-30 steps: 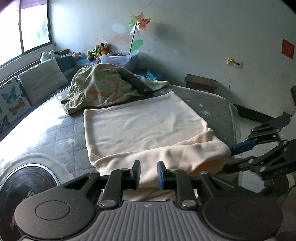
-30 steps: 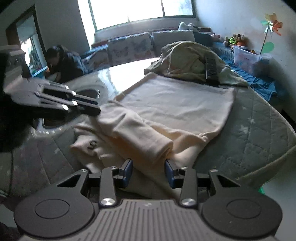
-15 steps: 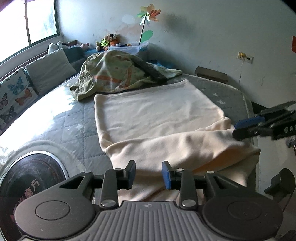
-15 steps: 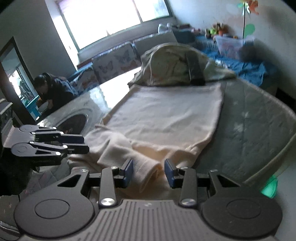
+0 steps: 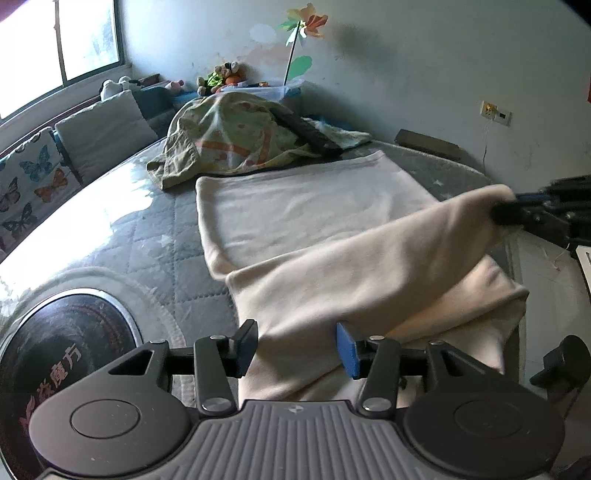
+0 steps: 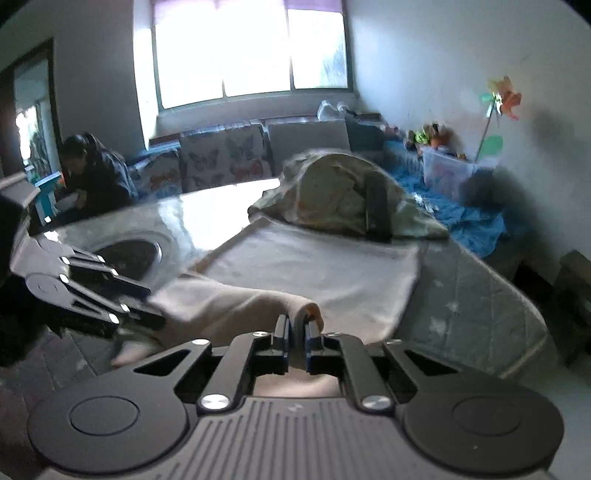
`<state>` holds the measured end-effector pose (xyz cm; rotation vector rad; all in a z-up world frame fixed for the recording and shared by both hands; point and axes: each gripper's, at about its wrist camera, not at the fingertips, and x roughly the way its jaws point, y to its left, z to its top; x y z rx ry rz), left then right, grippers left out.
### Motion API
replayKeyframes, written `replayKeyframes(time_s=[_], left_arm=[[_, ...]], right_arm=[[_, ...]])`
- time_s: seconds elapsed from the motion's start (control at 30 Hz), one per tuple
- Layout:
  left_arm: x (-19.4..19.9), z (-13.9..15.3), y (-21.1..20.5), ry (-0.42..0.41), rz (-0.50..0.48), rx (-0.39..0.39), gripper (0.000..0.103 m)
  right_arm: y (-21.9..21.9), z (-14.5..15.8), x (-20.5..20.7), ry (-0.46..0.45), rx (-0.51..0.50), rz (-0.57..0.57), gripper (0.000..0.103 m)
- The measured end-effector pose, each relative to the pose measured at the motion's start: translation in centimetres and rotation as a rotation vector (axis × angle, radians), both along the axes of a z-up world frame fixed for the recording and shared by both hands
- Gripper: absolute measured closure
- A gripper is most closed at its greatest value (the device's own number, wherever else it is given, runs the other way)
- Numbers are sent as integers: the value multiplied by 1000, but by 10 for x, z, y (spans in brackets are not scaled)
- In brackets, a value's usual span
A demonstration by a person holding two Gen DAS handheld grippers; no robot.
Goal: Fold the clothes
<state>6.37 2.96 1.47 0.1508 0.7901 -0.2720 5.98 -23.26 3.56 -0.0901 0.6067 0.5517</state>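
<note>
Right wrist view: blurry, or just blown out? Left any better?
Right wrist view: motion-smeared throughout, window clipped white, cream garment soft. Left wrist view: sharper, but the lifted sleeve and right gripper smear, and glare washes the mattress.

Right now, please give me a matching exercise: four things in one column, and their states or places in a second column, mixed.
Things:
1. left tongs
2. right tongs
3. cream garment
4. paper pinwheel

States or places:
A. against the wall
B. shut on a fold
C. open
D. spread on the mattress, near end lifted

Pairs: 1-C, 2-B, 3-D, 4-A
</note>
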Motion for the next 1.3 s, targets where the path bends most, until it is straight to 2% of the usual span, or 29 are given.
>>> replayKeyframes(time_s=[0.07,0.17,0.3,0.37,0.47,0.57,0.73,0.9,1.03,1.1,1.17,1.3], left_arm=[[-1,1,2,-4,3,0,53],[-3,8,5,-26,2,1,53],[1,17,5,-56,3,-1,53],[4,19,2,-63,2,-8,53],[7,17,-4,-56,-12,-14,53],[9,15,-11,-50,-28,-15,53],[14,14,-22,-50,-51,-29,53],[21,9,-27,-37,-62,-26,53],[26,5,-25,-24,-54,-25,53],[28,3,-23,-13,-48,-22,53],[30,2,-20,-7,-41,-20,53],[33,3,-19,-16,-34,-28,53]], right_arm=[[-1,-13,8,76,-35,-24,85],[-8,-20,11,119,-32,-48,85],[-14,-6,17,98,27,-52,85],[-13,-8,29,130,55,-53,85],[-17,-21,44,246,136,-58,84],[-21,-33,50,315,201,-86,84],[-22,-42,55,345,252,-122,84],[-18,-27,37,211,216,-117,92],[-14,-16,23,105,171,-111,91],[-10,-19,24,131,107,-98,86],[-12,-24,26,162,89,-110,85],[-18,-17,31,123,129,-142,84]])
